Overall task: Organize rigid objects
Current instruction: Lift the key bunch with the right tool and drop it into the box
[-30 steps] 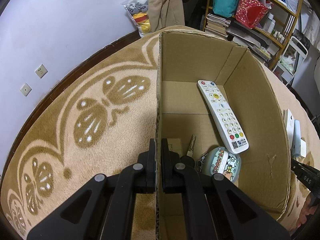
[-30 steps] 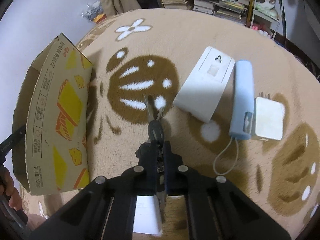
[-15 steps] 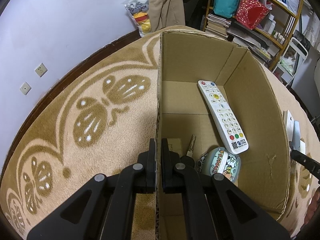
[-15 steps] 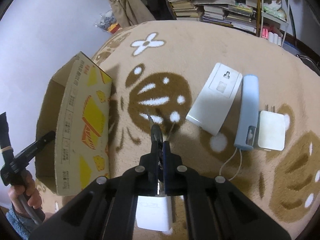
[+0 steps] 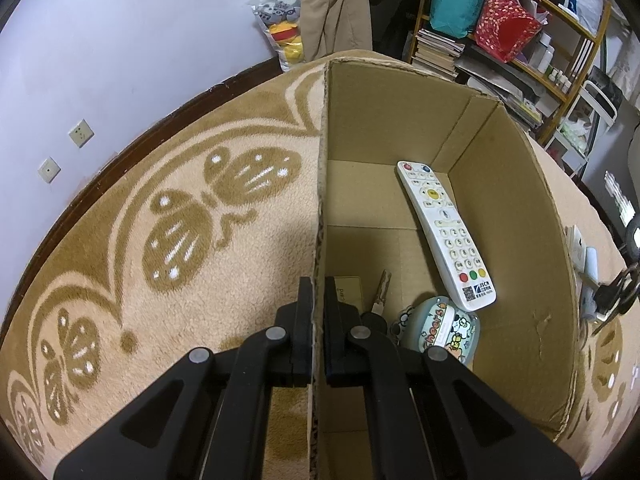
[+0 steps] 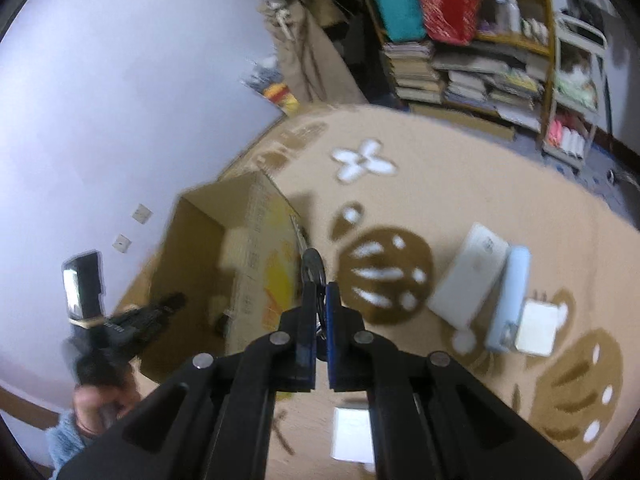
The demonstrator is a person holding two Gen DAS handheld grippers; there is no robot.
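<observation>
inside the cardboard box [image 5: 500, 208] a remote control [image 5: 444, 232] lies along the right wall, a key [image 5: 380, 292] left of it, a round tin [image 5: 440, 332] at its near end.

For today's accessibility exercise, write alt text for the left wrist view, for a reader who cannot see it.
A black tool is clamped on the near wall of an open cardboard box standing on a beige patterned carpet. Inside the box lie a white remote control, a key and a small round cartoon-printed case. Cluttered shelves stand behind.
</observation>
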